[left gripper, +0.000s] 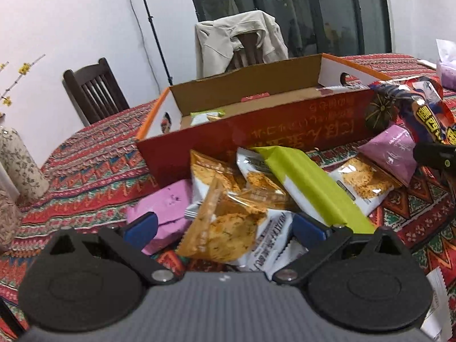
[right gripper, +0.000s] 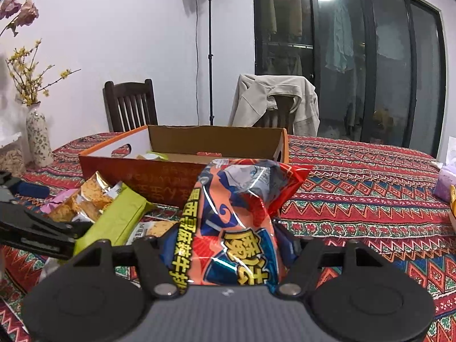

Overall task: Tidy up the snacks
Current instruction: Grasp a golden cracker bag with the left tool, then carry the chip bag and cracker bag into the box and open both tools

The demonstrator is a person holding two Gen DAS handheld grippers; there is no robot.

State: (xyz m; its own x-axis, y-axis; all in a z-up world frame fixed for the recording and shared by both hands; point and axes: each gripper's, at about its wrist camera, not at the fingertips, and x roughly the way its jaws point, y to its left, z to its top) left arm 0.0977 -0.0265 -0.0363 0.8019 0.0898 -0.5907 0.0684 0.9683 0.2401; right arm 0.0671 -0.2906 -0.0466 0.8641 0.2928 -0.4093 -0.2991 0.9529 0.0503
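While the right gripper (right gripper: 225,245) clamps its blue fingers on a red-and-blue snack bag (right gripper: 236,213) lifted just before the box, the left gripper (left gripper: 225,229) sits with fingers apart around an orange cracker packet (left gripper: 225,228) atop the loose pile. Beyond lie a green packet (left gripper: 307,188), pink packets (left gripper: 171,211) and more cracker packs on the patterned tablecloth (left gripper: 85,176). Farther back stands the open cardboard box (left gripper: 256,131), holding a small green-white packet (left gripper: 206,115). Behind it, a chair draped with a beige jacket (right gripper: 273,99).

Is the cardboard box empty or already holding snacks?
Not empty: the cardboard box holds a green-white packet and something red; most of its floor is hidden.
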